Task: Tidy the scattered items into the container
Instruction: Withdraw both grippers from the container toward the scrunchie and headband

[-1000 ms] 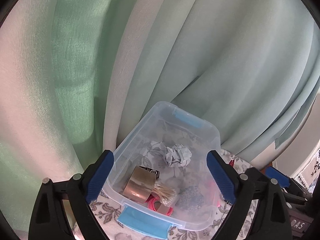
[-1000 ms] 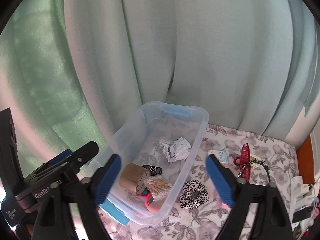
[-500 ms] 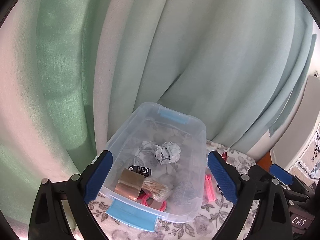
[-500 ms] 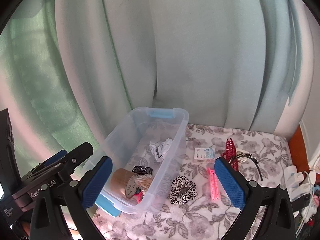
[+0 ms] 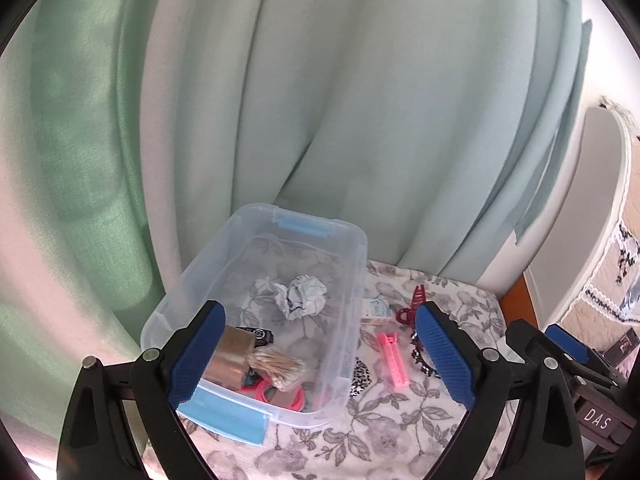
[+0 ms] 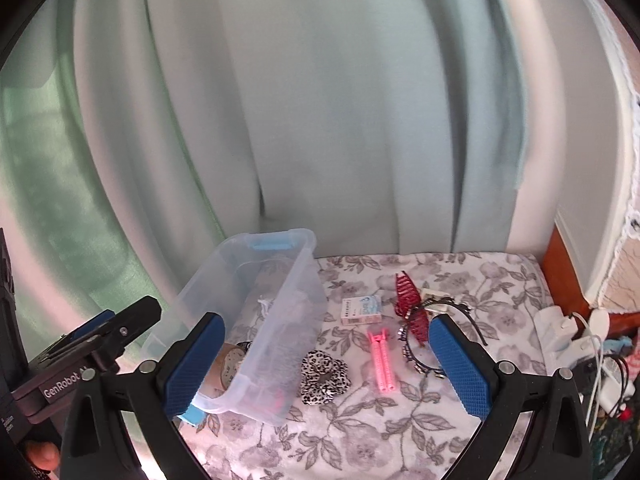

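Clear plastic container (image 6: 256, 300) already holds crumpled paper (image 5: 302, 296), a tape roll (image 5: 232, 354) and cotton swabs (image 5: 280, 366); beside its right wall a leopard scrunchie (image 6: 324, 376), pink clip (image 6: 383, 362), small box (image 6: 362, 309), red claw clip (image 6: 410, 300) and headband (image 6: 440, 320) remain on the floral cloth (image 6: 400, 432). Left gripper (image 5: 318, 360) and right gripper (image 6: 326, 364) are spread wide, empty

The left gripper (image 5: 320, 356) and the right gripper (image 6: 328, 364) look alike — black angular frames with round silver screws behind each finger and blue, finely textured pads (image 5: 196, 356). White lettering marks the black bodies: "GenRobot" on the left one, "DAS" on the right.
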The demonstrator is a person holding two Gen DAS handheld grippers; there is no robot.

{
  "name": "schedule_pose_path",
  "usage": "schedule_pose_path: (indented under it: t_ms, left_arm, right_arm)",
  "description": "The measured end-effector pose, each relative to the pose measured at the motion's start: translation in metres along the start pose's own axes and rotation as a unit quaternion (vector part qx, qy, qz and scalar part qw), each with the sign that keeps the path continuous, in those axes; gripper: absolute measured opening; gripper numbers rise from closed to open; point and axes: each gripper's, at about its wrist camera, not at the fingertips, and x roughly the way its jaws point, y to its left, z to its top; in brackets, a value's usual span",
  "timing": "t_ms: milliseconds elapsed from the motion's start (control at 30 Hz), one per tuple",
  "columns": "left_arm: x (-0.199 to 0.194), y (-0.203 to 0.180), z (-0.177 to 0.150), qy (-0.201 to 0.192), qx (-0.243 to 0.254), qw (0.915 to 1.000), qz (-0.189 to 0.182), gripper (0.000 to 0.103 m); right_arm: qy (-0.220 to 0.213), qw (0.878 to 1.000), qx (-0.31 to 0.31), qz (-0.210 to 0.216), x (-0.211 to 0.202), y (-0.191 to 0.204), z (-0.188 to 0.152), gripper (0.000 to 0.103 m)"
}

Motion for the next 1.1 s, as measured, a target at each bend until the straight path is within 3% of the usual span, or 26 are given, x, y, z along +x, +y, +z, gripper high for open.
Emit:
schedule_pose_path:
  t_ms: [333, 633, 900, 1100]
  left_arm:
    - [0.0, -0.049, -0.014, -0.002, 0.034, 0.9991, -0.024, 0.096]
    - [0.024, -0.079, -0.038, 0.046, 0.055, 0.9954, -0.064, 0.096]
    - [0.045, -0.097, -0.057, 0.076, 0.067, 0.9904, -0.095, 0.096]
    - [0.07, -0.102, -0.076, 0.124, 0.068, 0.9806, -0.136, 0.096]
  right_arm:
    - [-0.009, 0.998, 0.048, -0.041, -0.023, -0.064, -0.016, 0.103]
    - [0.008, 0.992, 0.095, -0.079, -0.031, -0.116, -0.039, 0.103]
    - [0.034, 0.989, 0.116, -0.085, -0.019, -0.139, -0.057, 0.103]
    - [0.053, 0.987, 0.127, -0.086, -0.009, -0.149, -0.069, 0.103]
